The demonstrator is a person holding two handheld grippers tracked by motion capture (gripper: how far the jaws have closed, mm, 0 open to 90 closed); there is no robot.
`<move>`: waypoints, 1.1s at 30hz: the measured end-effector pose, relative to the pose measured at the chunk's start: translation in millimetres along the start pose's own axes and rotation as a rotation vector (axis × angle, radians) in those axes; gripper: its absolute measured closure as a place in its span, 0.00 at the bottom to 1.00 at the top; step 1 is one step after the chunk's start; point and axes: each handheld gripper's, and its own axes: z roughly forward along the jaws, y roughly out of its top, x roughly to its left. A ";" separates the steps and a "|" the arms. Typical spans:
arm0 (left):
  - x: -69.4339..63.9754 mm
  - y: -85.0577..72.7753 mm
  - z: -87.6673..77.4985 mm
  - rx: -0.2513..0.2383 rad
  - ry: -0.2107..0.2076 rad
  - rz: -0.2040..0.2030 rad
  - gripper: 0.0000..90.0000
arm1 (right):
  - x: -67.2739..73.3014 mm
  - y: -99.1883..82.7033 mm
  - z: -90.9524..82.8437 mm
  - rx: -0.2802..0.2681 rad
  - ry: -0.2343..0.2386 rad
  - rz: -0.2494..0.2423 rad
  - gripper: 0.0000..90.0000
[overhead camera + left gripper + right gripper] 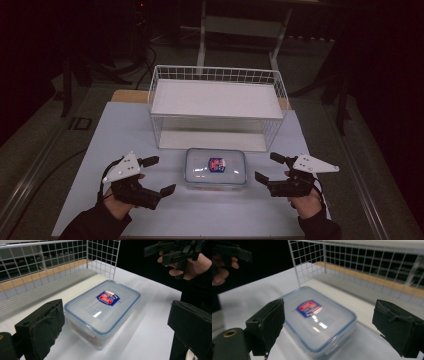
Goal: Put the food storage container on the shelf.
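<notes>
Dark room sits all around a white table in the high view. Things at the back are too dark to make out. A white wire basket stands on the far part of the table. Just in front of it lies a clear plastic box with a blue-edged lid and a red and blue sticker. The box's long side runs left to right, along the basket's front. What is inside the box is hard to see. The left gripper is to the left of the box and the right gripper is to its right. Both have wide jaws with nothing between them, and neither touches the box. Bare table lies on each side of the box and in front of it. The person's arms are cut off at the bottom edge.

From the left gripper view, the box lies between the two black jaws but farther off, turned at a slant. The jaws stand wide and hold nothing. Basket wires rise close behind the box. The other hand with its gripper is cut off at the top right. The table edge is near, to the right.

From the right gripper view, the box is a bit blurry. It lies past the wide jaws, which hold nothing. The basket stands just behind it. A hand is cut off at the top left.
</notes>
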 end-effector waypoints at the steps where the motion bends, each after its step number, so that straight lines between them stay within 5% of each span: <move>1: 0.7 3.2 2.2 0.011 0.006 0.002 0.01 | 0.9 1.0 -0.2 -0.005 -0.014 -0.012 0.12; 6: 4.3 16.0 14.9 0.031 0.001 -0.003 0.01 | 1.7 4.6 -0.8 -0.024 -0.045 -0.065 0.17; 13: 22.3 18.7 41.8 0.076 0.003 -0.098 0.01 | 6.2 7.9 -0.7 -0.057 -0.039 -0.068 0.22; 17: 38.5 14.5 58.3 0.119 -0.014 -0.202 0.01 | 11.5 10.3 1.9 -0.010 -0.091 -0.073 0.17; 25: 68.1 -1.5 85.6 0.256 -0.035 -0.393 0.01 | 15.7 7.3 8.6 -0.037 -0.090 -0.067 0.11; 33: 89.6 -27.3 106.9 0.328 -0.097 -0.595 0.01 | 19.6 2.7 15.7 0.005 -0.082 -0.059 0.11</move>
